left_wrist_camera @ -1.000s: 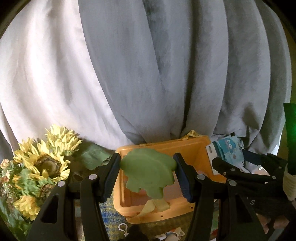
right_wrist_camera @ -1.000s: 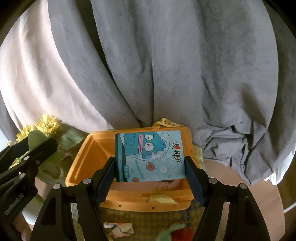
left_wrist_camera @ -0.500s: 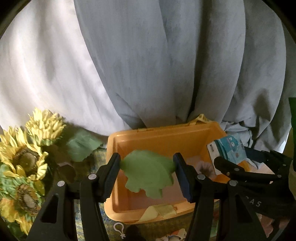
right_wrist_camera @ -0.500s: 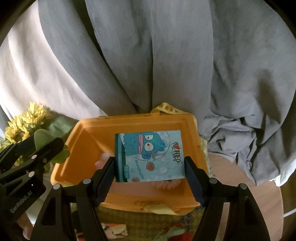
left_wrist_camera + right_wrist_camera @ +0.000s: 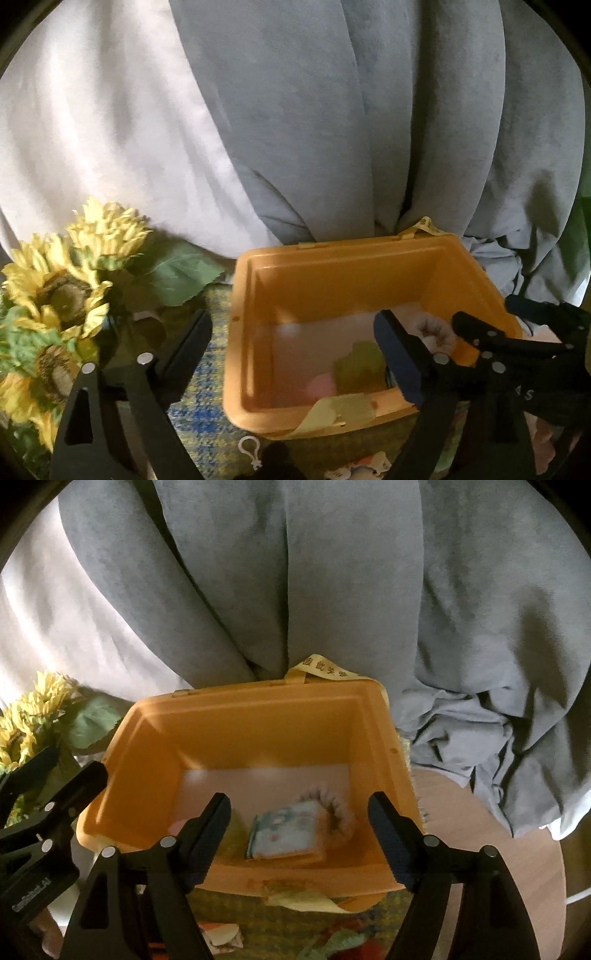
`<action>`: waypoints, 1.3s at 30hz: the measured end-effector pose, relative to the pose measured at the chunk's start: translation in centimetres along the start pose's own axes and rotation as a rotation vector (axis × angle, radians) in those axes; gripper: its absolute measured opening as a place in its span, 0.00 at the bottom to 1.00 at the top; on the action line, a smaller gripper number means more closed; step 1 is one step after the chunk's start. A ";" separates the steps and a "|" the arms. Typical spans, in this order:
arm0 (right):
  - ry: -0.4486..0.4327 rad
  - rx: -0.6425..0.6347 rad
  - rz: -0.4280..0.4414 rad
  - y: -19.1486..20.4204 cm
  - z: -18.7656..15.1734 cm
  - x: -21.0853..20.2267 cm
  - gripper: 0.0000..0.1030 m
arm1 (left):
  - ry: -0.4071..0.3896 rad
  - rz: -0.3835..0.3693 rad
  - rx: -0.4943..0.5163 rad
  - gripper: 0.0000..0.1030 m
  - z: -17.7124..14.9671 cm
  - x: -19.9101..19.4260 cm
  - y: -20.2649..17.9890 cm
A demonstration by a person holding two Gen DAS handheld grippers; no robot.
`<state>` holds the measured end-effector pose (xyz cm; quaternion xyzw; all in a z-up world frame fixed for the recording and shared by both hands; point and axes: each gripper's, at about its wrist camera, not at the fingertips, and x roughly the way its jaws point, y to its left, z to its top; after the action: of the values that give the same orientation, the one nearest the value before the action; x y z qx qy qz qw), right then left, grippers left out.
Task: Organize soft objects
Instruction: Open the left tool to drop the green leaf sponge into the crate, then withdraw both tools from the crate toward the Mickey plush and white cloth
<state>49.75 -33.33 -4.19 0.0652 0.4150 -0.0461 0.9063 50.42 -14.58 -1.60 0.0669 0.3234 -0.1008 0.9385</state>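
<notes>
Orange bin [image 5: 255,734], green leaf [image 5: 360,363] and blue packet [image 5: 286,834] dropped inside; left gripper [image 5: 295,343] and right gripper [image 5: 299,821] just opened wide, empty; risk: lowered jaws snagging bin rim, tipping it.

A round wooden table [image 5: 517,867] is covered by a plaid cloth [image 5: 207,406]. On the cloth an orange bin [image 5: 258,716] is set, sunflowers [image 5: 55,295] at its left, small items near.

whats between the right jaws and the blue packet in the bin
Only the orange bin's near wall in the right wrist view. The blue packet lies on the bin floor against a fuzzy ring, beyond the open right gripper.
</notes>
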 end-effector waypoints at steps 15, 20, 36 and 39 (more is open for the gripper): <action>-0.091 0.011 -0.054 0.6 -3.0 -6.9 0.75 | -0.103 0.135 0.027 1.00 -2.3 -7.5 0.6; -0.099 0.030 -0.041 0.6 -4.4 -8.9 0.76 | -0.148 0.141 0.026 1.00 -3.2 -10.4 0.5; -0.144 0.045 -0.069 0.4 -10.1 -13.6 0.76 | -0.166 0.111 0.025 1.00 -8.7 -14.7 0.0; -0.145 0.033 -0.086 0.5 -11.1 -13.7 0.76 | -0.149 0.109 0.029 1.00 -10.1 -14.6 0.1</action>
<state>32.56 -30.73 -0.94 0.0588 0.3500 -0.0962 0.9299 33.18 -10.46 -0.44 0.0902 0.2472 -0.0587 0.9630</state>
